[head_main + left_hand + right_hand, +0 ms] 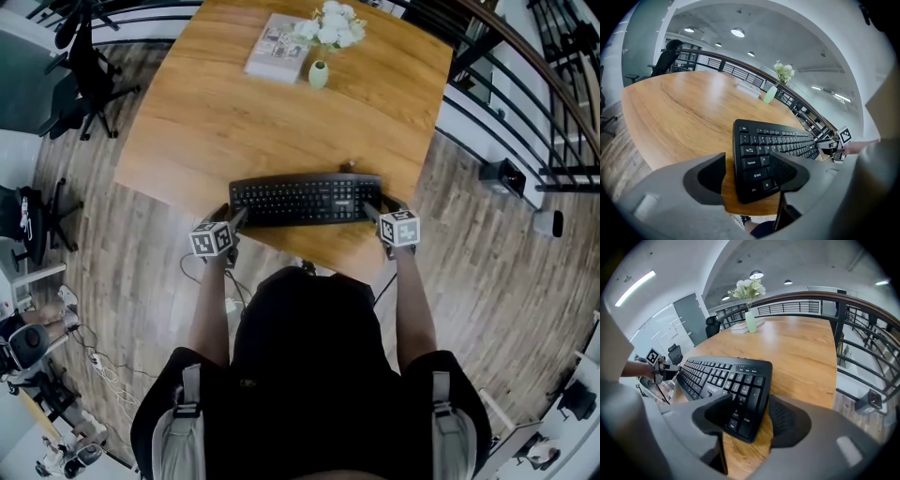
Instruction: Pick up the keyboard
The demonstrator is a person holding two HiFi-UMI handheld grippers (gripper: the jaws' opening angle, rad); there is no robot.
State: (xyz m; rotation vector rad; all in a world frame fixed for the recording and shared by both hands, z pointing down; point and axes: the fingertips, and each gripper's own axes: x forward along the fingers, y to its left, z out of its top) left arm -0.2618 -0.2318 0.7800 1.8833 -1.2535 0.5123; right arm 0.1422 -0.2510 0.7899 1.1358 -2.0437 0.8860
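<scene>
- Your left hand-held gripper [747, 176]: jaws spread wide, with the keyboard's left end between them and the pads not pressing on it.
- Your right hand-held gripper [752, 418]: jaws spread likewise, astride the number-pad end, with no grip.
- Keyboard [305, 199]: black, full-size, rigid-looking. It lies flat along the near edge of the table [234, 112].
- Progress: you have bracketed both ends. Closing and lifting appear to remain.
- Far side: vase of white flowers [319, 73], book [278, 47].
</scene>
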